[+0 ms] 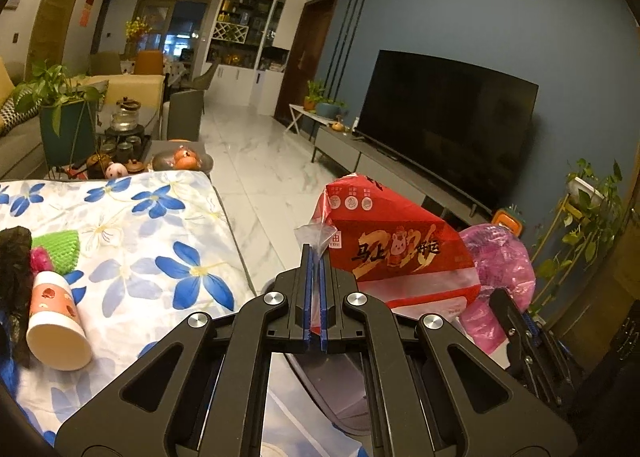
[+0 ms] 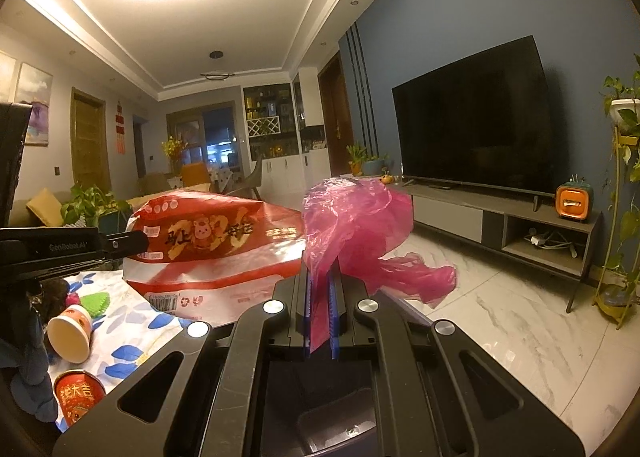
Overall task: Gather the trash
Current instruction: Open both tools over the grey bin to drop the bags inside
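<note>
Both loads aloft above a dark bin opening (image 2: pixel 320 409): left gripper (image 1: pixel 316 257) clenched on a clear corner of the red printed plastic package wrapper (image 1: pixel 396 253), right gripper (image 2: pixel 320 281) pinching a crumpled pink thin plastic bag (image 2: pixel 352 225) between blue pads. Thin film in both grips — likely to slide out, or drift past the rim onto the marble floor (image 2: pixel 520 317) on release. Left behind on the blue-flowered tablecloth (image 1: pixel 132 241): a tipped white paper cup (image 1: pixel 56 321), a green foam net (image 1: pixel 60 249), a red can (image 2: pixel 80 401) — easily knocked off
</note>
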`<action>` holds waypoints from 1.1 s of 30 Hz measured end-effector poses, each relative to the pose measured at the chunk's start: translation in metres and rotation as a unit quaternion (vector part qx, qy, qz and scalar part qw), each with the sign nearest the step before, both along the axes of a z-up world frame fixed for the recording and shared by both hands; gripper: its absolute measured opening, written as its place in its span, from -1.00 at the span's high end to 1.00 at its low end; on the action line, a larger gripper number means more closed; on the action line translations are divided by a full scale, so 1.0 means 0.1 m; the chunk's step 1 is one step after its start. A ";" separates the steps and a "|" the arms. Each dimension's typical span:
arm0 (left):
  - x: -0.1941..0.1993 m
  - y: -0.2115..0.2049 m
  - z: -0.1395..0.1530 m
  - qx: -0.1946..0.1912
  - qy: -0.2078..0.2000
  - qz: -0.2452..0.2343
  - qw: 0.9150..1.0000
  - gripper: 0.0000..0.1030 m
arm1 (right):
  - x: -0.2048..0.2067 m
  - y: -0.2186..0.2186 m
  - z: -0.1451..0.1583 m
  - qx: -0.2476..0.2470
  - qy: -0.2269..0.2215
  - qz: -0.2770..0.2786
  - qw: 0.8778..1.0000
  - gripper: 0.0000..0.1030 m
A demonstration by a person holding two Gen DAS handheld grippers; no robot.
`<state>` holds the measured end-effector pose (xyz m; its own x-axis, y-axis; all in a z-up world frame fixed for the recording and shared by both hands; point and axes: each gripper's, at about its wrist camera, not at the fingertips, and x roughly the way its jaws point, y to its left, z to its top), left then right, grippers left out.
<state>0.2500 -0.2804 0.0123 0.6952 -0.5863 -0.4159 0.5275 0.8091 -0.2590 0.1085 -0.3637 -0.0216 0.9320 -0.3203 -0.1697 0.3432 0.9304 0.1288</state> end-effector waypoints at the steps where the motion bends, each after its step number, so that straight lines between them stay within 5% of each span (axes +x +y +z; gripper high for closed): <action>1: 0.01 -0.01 -0.01 0.001 0.001 -0.002 1.000 0.95 | 0.01 0.00 0.00 0.000 0.001 0.000 1.000 0.85; 5: 0.06 -0.04 -0.03 0.001 0.014 -0.016 1.000 0.77 | 0.06 -0.02 -0.01 0.006 0.004 0.005 1.000 0.77; 9: 0.10 -0.01 -0.06 -0.023 0.029 -0.034 0.999 0.12 | 0.11 -0.02 -0.05 0.014 0.011 0.013 1.000 0.72; 16: 0.08 0.13 -0.02 -0.036 0.020 -0.020 0.999 -0.50 | 0.12 -0.02 -0.06 0.021 0.016 0.014 1.000 0.26; 33: -0.37 1.13 0.21 -0.049 -0.059 0.063 0.995 -0.85 | -0.15 0.26 -0.01 0.011 -0.002 0.026 1.000 -0.31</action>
